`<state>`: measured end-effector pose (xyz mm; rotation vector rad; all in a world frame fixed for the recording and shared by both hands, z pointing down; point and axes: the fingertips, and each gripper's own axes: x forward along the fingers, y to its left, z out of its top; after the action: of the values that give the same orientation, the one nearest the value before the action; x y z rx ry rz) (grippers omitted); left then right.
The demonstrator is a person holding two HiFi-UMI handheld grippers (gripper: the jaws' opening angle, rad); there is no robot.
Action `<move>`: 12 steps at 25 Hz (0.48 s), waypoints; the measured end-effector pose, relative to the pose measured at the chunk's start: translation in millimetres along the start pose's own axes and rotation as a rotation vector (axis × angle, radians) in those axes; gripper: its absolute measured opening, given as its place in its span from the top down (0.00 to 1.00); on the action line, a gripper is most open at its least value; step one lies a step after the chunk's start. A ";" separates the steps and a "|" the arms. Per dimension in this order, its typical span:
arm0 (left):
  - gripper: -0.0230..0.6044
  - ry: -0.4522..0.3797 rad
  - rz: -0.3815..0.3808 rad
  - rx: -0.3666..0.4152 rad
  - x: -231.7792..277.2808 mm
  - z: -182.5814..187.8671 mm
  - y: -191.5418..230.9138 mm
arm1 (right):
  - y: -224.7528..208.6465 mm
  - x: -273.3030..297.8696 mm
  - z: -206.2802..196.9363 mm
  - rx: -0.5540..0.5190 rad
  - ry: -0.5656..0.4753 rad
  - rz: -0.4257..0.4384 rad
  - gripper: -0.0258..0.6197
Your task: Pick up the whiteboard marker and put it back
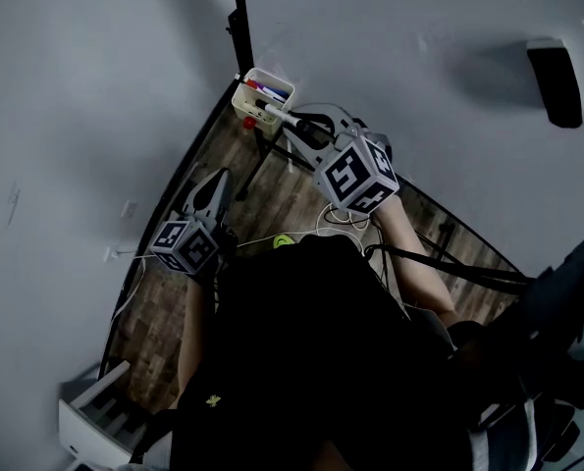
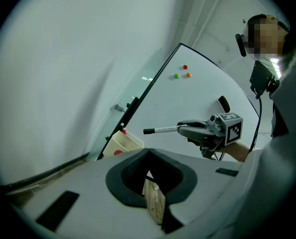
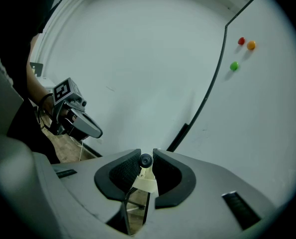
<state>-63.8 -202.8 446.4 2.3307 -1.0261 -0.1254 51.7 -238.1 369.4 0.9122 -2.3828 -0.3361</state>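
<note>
The whiteboard marker (image 1: 275, 114) is white with a black cap (image 2: 148, 131). My right gripper (image 1: 301, 126) is shut on it and holds it out near level, cap towards a cream marker tray (image 1: 262, 94) at the whiteboard's lower corner. The right gripper view shows the marker (image 3: 146, 160) end-on, pinched between the black pads of the right gripper (image 3: 146, 156). The tray (image 2: 123, 142) holds other markers and a red item. My left gripper (image 1: 213, 180) hangs lower left, apart from the tray. Its jaws are together with nothing in them, as the left gripper view also shows for the left gripper (image 2: 148, 153).
The whiteboard (image 2: 197, 93) carries red (image 2: 185, 67), green (image 2: 176, 75) and orange (image 2: 188, 74) magnets and a black eraser (image 1: 555, 81). Its dark frame edge (image 3: 215, 78) meets a plain wall. Cables (image 1: 331, 226) lie on the wood floor (image 1: 164, 312). A white step stool (image 1: 100, 415) stands at lower left.
</note>
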 end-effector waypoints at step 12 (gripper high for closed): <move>0.91 0.054 -0.022 -0.013 -5.5 -14.4 -9.8 | 3.1 -7.1 5.4 -0.007 -0.010 -0.023 0.84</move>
<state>-57.0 -186.9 452.2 2.3216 -0.9704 -0.0770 51.2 -230.9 363.4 0.9376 -2.3807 -0.3590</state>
